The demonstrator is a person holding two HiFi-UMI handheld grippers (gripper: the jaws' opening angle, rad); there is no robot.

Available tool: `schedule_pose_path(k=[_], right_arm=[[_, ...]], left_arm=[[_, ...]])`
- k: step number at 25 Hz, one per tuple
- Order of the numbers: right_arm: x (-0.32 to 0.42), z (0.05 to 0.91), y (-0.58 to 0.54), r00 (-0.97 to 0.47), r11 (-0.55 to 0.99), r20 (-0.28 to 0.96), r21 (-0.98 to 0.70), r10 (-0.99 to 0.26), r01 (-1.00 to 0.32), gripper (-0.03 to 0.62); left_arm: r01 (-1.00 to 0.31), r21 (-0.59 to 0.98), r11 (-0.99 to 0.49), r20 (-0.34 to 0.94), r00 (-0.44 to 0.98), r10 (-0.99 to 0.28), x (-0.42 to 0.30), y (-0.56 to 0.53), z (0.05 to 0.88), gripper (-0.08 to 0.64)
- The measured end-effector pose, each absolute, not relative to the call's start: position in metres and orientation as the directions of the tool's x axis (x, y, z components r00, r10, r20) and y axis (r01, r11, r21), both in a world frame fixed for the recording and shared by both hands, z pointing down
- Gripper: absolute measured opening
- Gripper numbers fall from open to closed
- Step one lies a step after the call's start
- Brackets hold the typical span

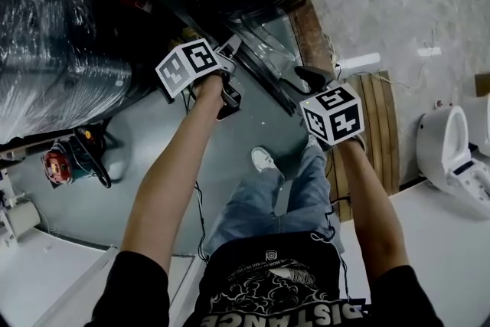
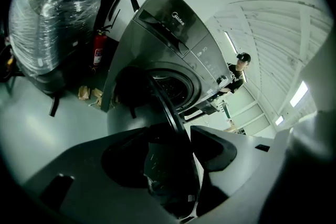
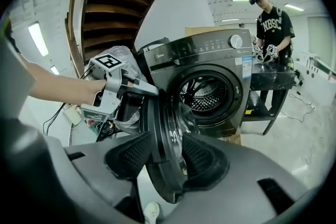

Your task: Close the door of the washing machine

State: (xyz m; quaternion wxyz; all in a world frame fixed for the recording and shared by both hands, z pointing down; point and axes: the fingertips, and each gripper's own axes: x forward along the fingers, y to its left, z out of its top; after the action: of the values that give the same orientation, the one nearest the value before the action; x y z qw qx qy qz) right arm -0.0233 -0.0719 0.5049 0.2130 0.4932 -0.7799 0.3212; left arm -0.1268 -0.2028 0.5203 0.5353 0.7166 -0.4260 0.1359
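Straddling the door [image 3: 157, 128] rim — right gripper [image 3: 167, 157] fingers [image 3: 128, 157] wide apart, left gripper [image 2: 176, 152] seemingly likewise.

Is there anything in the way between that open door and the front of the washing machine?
Nothing visible: the gap between the door and the drum opening looks clear. The right gripper only straddles the door's rim.

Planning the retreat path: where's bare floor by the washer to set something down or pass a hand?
Free: grey floor between the wrapped bundle, red tool and the person's leg; a smaller patch between the open door and the shoe. Crowded: pallet and toilet on the right, bundle on the left.
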Motion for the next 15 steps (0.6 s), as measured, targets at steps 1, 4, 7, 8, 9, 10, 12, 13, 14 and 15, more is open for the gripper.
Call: schedule_pose_path(k=[1, 4, 7, 8, 9, 10, 12, 13, 14, 15], right_arm=[[-0.019, 0.508, -0.071, -0.425, 0.308, 0.651, -0.294, -0.629, -0.905, 0.191], [-0.004, 0.52, -0.072, -0.436, 0.326, 0.664, -0.292, -0.607, -0.899, 0.2], [0.019, 0.533, -0.076, -0.46, 0.342, 0.67, -0.312, -0.582, -0.886, 0.202], [0.024, 0.536, -0.078, -0.467, 0.347, 0.67, -0.317, -0.576, -0.883, 0.202], [0.027, 0.538, -0.078, -0.474, 0.353, 0.67, -0.32, -0.571, -0.879, 0.202], [0.026, 0.539, -0.079, -0.48, 0.359, 0.669, -0.323, -0.567, -0.876, 0.202], [0.025, 0.541, -0.083, -0.492, 0.376, 0.668, -0.325, -0.559, -0.868, 0.203], [0.026, 0.542, -0.085, -0.498, 0.387, 0.668, -0.324, -0.553, -0.863, 0.204], [0.027, 0.544, -0.087, -0.503, 0.399, 0.671, -0.319, -0.545, -0.859, 0.204], [0.029, 0.546, -0.089, -0.507, 0.413, 0.674, -0.313, -0.537, -0.855, 0.204]], left_arm=[[-0.756, 0.652, -0.049, 0.65, 0.591, -0.478, -0.123, -0.204, 0.52, 0.261], [-0.756, 0.654, -0.003, 0.648, 0.563, -0.513, -0.11, -0.212, 0.521, 0.262], [-0.758, 0.652, 0.035, 0.653, 0.536, -0.535, -0.091, -0.222, 0.523, 0.264], [-0.758, 0.65, 0.046, 0.655, 0.529, -0.54, -0.087, -0.224, 0.523, 0.265], [-0.759, 0.648, 0.055, 0.656, 0.521, -0.545, -0.086, -0.225, 0.523, 0.265], [-0.761, 0.646, 0.064, 0.658, 0.512, -0.552, -0.087, -0.226, 0.523, 0.265], [-0.757, 0.649, 0.083, 0.656, 0.5, -0.566, -0.088, -0.229, 0.521, 0.265], [-0.751, 0.653, 0.093, 0.653, 0.497, -0.572, -0.086, -0.23, 0.521, 0.265], [-0.747, 0.657, 0.102, 0.65, 0.492, -0.579, -0.084, -0.232, 0.521, 0.265], [-0.744, 0.659, 0.111, 0.647, 0.486, -0.587, -0.082, -0.234, 0.52, 0.267]])
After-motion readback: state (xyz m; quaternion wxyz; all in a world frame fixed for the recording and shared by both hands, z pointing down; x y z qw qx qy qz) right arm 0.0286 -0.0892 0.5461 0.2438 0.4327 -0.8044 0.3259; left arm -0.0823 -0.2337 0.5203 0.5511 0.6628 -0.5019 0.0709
